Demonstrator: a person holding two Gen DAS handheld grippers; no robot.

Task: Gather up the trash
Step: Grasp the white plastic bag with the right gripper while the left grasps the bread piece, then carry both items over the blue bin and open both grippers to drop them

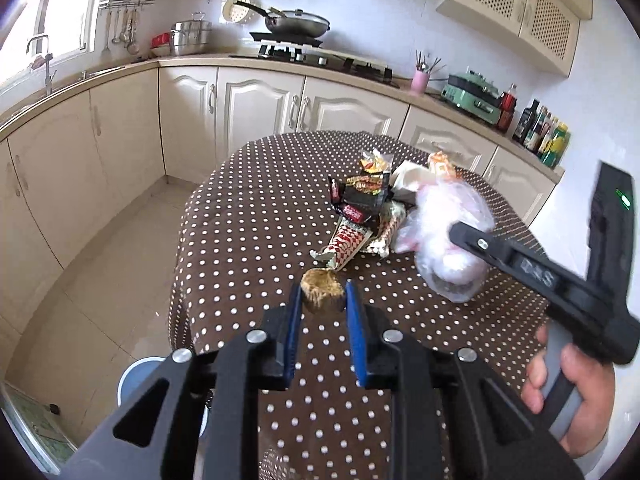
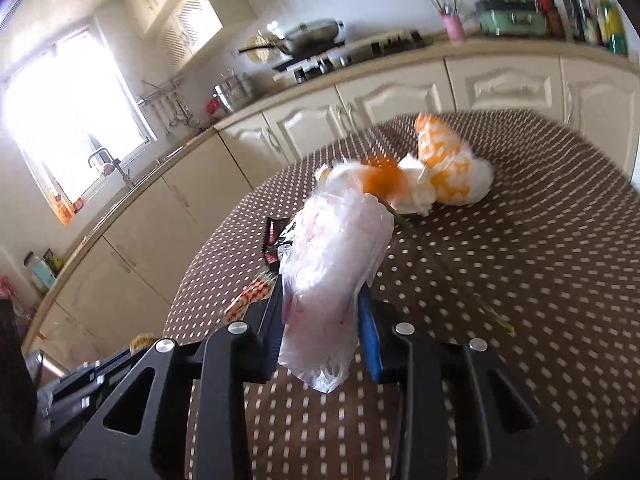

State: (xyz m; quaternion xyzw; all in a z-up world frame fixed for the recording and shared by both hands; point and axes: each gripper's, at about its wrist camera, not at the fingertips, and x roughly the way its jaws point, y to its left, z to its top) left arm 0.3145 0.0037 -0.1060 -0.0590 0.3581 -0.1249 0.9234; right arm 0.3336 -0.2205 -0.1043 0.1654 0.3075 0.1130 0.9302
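My left gripper is shut on a small brown cupcake paper, held just above the dotted tablecloth. My right gripper is shut on a crumpled clear plastic bag, lifted off the table; the same clear plastic bag shows in the left wrist view with the right gripper coming in from the right, a hand below it. A heap of snack wrappers lies mid-table. An orange-and-white bag and crumpled white paper lie further back.
A pale blue bin stands on the tiled floor left of the table. Cream cabinets and a counter with a stove, pans, a pink cup and bottles ring the room. A thin stick lies on the cloth at right.
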